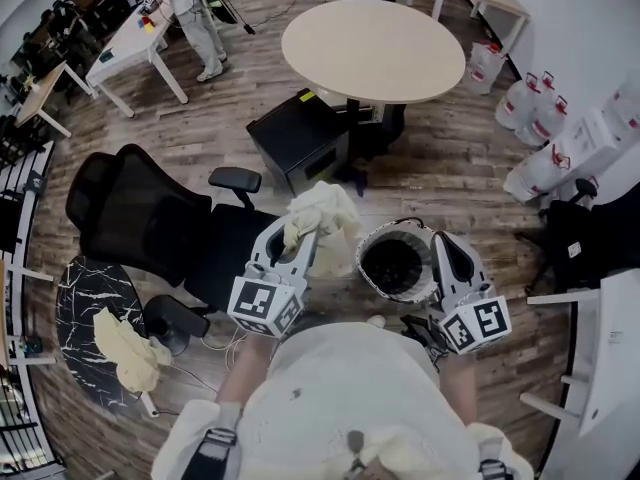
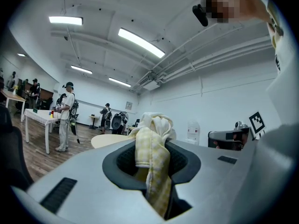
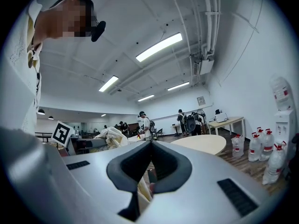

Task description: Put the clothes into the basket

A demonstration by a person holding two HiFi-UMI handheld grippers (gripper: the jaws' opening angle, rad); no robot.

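Note:
In the head view my left gripper [image 1: 300, 236] is shut on a cream and pale-yellow cloth [image 1: 325, 226], which bunches above its tips. The left gripper view shows that checked cloth [image 2: 152, 146] pinched between the jaws of the left gripper [image 2: 152, 169] and hanging down. A round basket [image 1: 372, 240] with a white rim and dark inside hangs at my right gripper [image 1: 437, 255], whose jaws clamp its right rim. In the right gripper view the right gripper [image 3: 148, 176] is nearly closed on a thin pale edge. A second yellow cloth [image 1: 128, 348] lies on a small black marble table [image 1: 80, 298].
A black office chair [image 1: 150, 218] stands to the left, close to the held cloth. Ahead are a black box [image 1: 300, 138] and a round beige table [image 1: 372, 48]. Water jugs [image 1: 530, 108] line the right wall. A person stands by a white table [image 1: 130, 38] far back.

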